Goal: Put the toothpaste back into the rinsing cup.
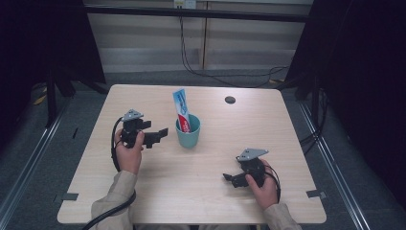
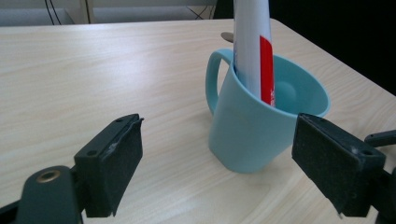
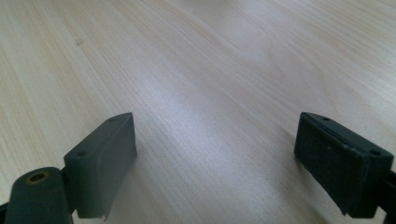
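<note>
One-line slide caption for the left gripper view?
Open left gripper faces a teal mug holding an upright toothpaste tube on the wooden table.

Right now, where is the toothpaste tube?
In the high view, the toothpaste tube stands tilted in the blue cup at the table's middle, just right of the left hand-held gripper.

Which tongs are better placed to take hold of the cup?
Left. The left tongs are open, point at the blue cup and sit right beside it, apart. The right tongs are open too, but lie farther off over the bare table.
</note>
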The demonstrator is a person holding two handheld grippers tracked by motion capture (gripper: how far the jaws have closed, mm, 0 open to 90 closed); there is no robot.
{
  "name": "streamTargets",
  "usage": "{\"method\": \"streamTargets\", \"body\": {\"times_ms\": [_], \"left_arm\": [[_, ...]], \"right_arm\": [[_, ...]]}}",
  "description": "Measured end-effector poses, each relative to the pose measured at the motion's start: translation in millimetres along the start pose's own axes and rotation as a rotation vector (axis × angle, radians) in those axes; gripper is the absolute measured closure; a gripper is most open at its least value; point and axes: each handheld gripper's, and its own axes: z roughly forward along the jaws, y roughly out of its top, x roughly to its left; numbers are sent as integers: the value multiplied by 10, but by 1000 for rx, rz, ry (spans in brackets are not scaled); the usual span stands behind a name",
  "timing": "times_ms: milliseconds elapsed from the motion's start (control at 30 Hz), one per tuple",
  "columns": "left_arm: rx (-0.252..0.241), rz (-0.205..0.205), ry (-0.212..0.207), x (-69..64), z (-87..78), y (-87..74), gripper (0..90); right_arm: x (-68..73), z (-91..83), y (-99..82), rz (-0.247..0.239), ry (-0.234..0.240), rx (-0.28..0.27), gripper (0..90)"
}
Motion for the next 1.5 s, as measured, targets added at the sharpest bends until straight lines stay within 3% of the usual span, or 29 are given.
{"method": "streamTargets", "body": {"times_ms": [1500], "left_arm": [[55,14,9,203,-234,-545,164]], "right_arm": [[0,1,0,0,0,-1,124]]}}
